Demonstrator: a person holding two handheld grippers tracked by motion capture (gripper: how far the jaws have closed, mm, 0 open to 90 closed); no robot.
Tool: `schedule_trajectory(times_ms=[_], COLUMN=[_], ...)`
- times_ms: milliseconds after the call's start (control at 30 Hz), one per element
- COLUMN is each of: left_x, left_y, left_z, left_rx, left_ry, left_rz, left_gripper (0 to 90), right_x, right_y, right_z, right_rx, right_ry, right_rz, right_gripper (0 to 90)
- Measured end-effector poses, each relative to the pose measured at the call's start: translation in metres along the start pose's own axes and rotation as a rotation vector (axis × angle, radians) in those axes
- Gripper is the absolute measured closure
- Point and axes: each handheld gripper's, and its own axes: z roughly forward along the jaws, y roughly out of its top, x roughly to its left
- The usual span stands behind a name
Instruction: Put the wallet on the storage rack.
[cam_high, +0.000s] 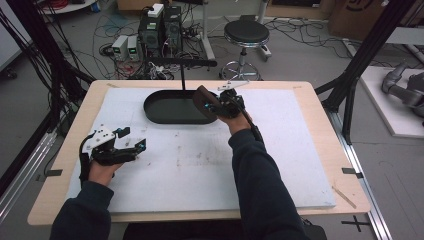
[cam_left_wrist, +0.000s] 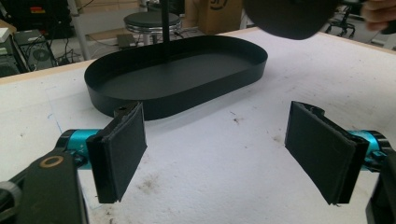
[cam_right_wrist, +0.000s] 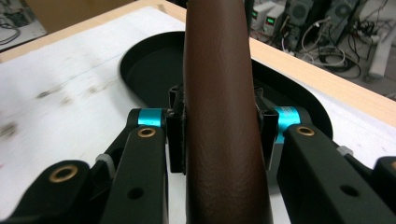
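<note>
Black tray (cam_high: 165, 114) is being kept at the table's far side as the drop target. Brown leather piece (cam_right_wrist: 219, 116) is being clamped by the right gripper (cam_high: 220, 102) over the tray's right end, likely for placing. Left gripper (cam_high: 134, 140) is being rested, jaws apart, holding nothing.

Pouch (cam_right_wrist: 224, 140): brown leather-like material, fine pebbled grain, soft sheen.
Tray (cam_left_wrist: 140, 100): black, smooth, matt, thin-walled, metal by its look.
Desk (cam_high: 320, 100): pale wood rim; top covered by a white matt mat (cam_high: 200, 165), rough and scuffed.
Fingers (cam_left_wrist: 123, 149): black matt pads, foam-like texture, on glossy teal metal collars.
</note>
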Motion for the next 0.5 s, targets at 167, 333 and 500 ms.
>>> schedule_trajectory(times_ms=[167,333,500], left_x=[0.002,0.003,0.003], left_y=[0.0,-0.001,-0.001], left_z=[-0.001,-0.001,0.0], left_rx=[-0.003,-0.001,-0.004], left_ry=[0.005,0.001,-0.001], left_rz=[-0.005,-0.009,-0.009], left_gripper=[20.4,20.4,20.4], right_x=[-0.011,-0.018,-0.02], right_y=[0.007,0.006,-0.005], right_z=[0.033,0.057,0.08], right_rx=[0.05,0.04,0.055], right_ry=[-0.019,-0.046,-0.008], right_rz=[0.044,0.102,0.194], right_gripper=[66.4,66.2,65.6])
